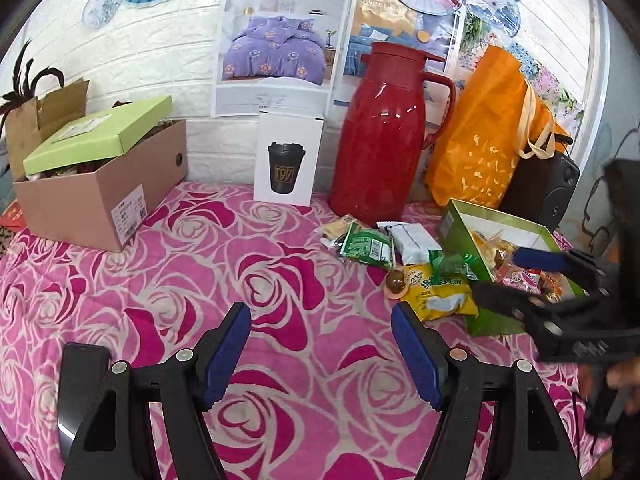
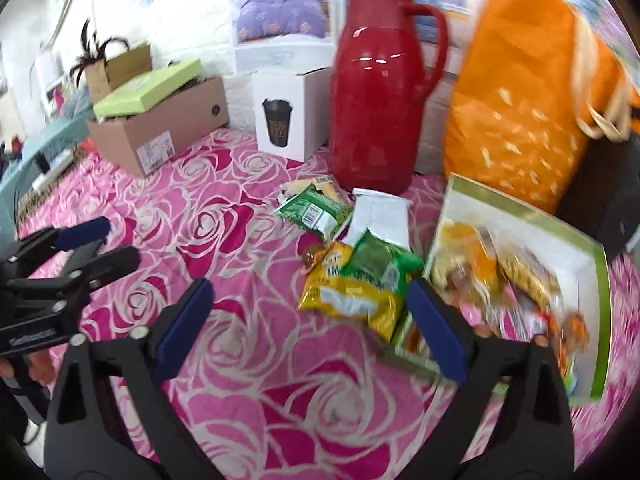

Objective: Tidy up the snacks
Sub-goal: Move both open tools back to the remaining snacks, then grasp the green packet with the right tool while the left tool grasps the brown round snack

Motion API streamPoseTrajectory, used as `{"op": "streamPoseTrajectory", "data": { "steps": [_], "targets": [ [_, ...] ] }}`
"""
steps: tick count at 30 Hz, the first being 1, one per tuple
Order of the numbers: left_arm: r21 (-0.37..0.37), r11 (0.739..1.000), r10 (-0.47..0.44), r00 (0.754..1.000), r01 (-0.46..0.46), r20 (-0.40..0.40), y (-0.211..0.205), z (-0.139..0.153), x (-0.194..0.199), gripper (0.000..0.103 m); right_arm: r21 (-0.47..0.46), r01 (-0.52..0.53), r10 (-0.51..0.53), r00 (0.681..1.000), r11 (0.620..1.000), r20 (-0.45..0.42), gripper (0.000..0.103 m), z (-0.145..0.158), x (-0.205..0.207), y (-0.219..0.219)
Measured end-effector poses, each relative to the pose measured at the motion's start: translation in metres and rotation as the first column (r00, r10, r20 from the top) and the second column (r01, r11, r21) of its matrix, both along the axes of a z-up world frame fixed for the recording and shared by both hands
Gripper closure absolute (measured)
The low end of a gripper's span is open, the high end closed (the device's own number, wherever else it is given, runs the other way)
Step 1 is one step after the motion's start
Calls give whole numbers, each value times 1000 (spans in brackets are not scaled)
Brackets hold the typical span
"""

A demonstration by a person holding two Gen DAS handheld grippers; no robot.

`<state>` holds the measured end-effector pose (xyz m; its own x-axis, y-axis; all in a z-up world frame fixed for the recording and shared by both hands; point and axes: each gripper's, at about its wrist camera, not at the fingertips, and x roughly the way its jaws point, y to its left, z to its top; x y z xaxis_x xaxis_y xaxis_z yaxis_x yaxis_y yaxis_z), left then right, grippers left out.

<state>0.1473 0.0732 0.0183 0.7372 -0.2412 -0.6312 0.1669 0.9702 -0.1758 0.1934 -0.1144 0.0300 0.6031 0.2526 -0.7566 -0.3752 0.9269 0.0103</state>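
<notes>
The left gripper (image 1: 320,320) hangs with its blue pads apart and nothing between them, over bare rose-patterned cloth (image 1: 192,272) well in front of the red thermos jug (image 1: 380,136). The right gripper (image 2: 308,304), jaws also apart and empty, sits in front of the jug, one finger touching the near edge of the green snack box (image 2: 600,300). Loose snacks lie between jug and box: a yellow packet (image 2: 348,300), green packets (image 2: 316,208), a white packet (image 2: 380,212). Left of the jug stand a white cup box (image 1: 288,156) and a cardboard box (image 1: 100,196); the cloth between them and the grippers is open
</notes>
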Motion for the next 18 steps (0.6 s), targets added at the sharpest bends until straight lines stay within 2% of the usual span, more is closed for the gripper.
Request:
{"op": "streamPoseTrajectory", "data": {
  "steps": [2, 7, 10, 13, 16, 18],
  "targets": [
    [0, 1000, -11, 1000, 11, -5, 3, -3, 3, 29, -9, -26, 26, 999, 1000, -46, 33, -10, 22, 0],
    [-12, 997, -72, 997, 72, -16, 1, -9, 14, 29, -1, -39, 38, 991, 999, -126, 33, -32, 63, -11],
    [-23, 992, -122, 992, 121, -31, -8, -13, 26, 29, -43, -77, 71, 989, 996, -128, 33, -38, 71, -9],
    [-13, 987, -163, 986, 163, -36, -21, -16, 38, 30, -47, -107, 99, 982, 993, -159, 31, -43, 73, -12],
    [-15, 979, -203, 978, 202, -43, -32, -20, 48, 31, -126, -163, 145, 980, 979, -139, 30, -48, 69, -6],
    [-9, 976, -219, 974, 219, -54, -40, -22, 54, 32, -157, -152, 131, 982, 976, -137, 26, -52, 75, -6]
  ]
}}
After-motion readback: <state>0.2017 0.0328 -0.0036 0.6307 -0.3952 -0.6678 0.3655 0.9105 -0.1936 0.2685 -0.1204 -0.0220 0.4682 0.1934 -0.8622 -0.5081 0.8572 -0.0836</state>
